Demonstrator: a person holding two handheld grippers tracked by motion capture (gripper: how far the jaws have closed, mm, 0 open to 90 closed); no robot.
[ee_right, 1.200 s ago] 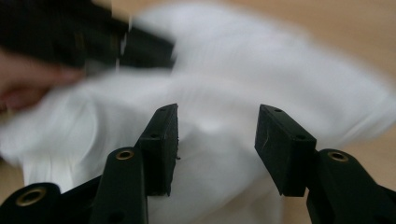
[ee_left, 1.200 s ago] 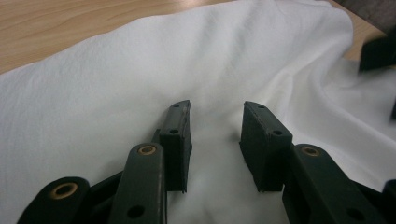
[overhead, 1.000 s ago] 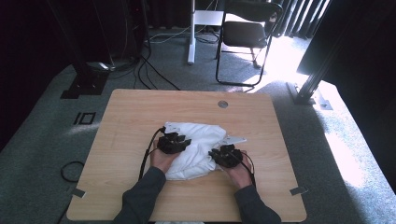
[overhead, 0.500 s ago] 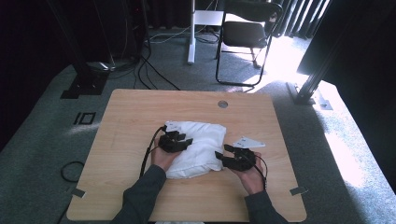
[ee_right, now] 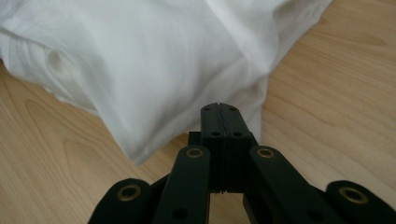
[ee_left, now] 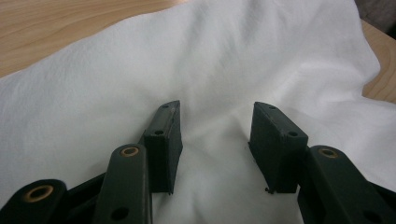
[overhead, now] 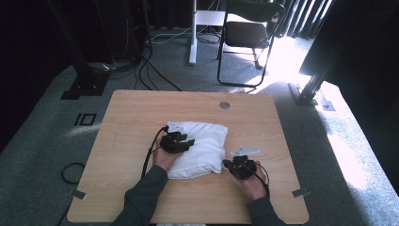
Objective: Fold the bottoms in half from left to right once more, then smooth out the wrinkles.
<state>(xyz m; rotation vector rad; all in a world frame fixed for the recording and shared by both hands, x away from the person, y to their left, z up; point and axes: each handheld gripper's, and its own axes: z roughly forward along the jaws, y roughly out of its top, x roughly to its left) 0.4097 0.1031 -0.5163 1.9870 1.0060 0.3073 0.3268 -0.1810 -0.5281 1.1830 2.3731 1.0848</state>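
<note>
White cotton is what you are working with: a pillow in its case lies near the middle of the wooden surface, plump and roughly squared up in the high view. The stuffing looks essentially done, since the filling sits inside the cover and the body of it is even.

Your left hand-held gripper rests on top of the pillow's left part. In the left gripper view its jaws stand partly apart and have just been opening, with soft cloth bulging between them but no fold pinched by the pads.

Your right hand-held gripper sits just beside the pillow's near right corner, over bare wood. In the right gripper view its jaws have just closed fully, pressed together with nothing between them; the loose flap of the case lies just ahead, untouched.

What seems left is the open end: that flap hangs slack and rumpled at the corner, so you probably need to tuck or smooth it.
</note>
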